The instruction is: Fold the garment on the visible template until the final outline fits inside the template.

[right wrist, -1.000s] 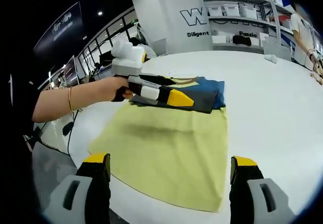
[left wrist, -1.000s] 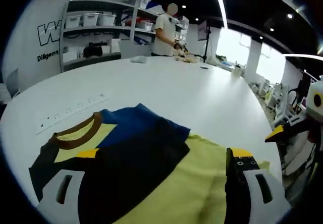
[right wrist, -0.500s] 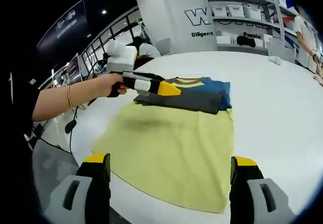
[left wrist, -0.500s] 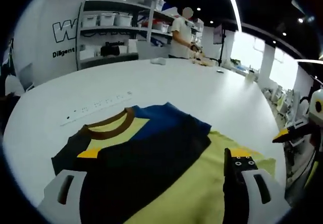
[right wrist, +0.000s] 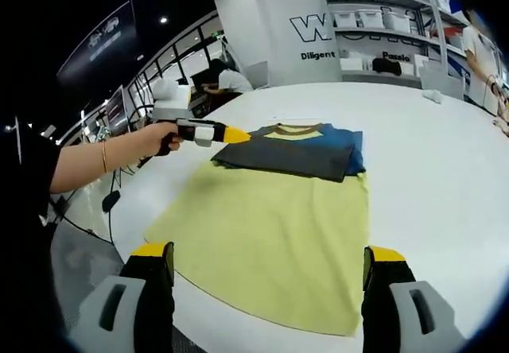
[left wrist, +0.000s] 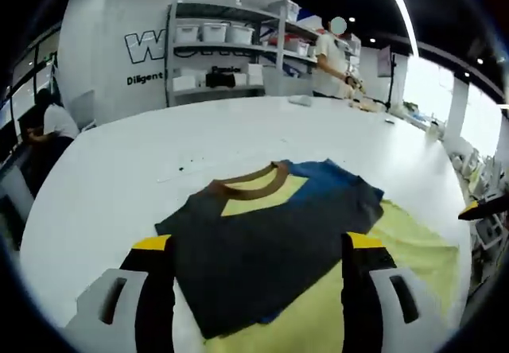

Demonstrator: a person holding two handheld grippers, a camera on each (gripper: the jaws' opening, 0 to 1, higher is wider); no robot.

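Lying folded on the white surface (right wrist: 445, 178), the garment (right wrist: 294, 154) is a compact dark-grey and blue bundle with a brown collar and a yellow panel facing up; it rests on the far end of the yellow-green template (right wrist: 270, 234), its near edge overlapping the template's far edge; from these angles I cannot tell whether its whole outline sits inside the template. In the left gripper view the garment (left wrist: 270, 226) lies just ahead of the left hand-held gripper (left wrist: 253, 246), whose yellow-tipped jaws stand wide apart with nothing between them; the template (left wrist: 398, 250) shows beyond and to the right of the garment. In the right gripper view the right hand-held gripper (right wrist: 270, 254) is likewise spread, empty, its jaws framing the near end of the template. The left hand-held gripper appears there too, held by a hand (right wrist: 159, 138) beside the garment's left edge, apart from the cloth. Shelving (left wrist: 231, 51) with white bins stands beyond the surface; a person (left wrist: 334, 51) stands near it.
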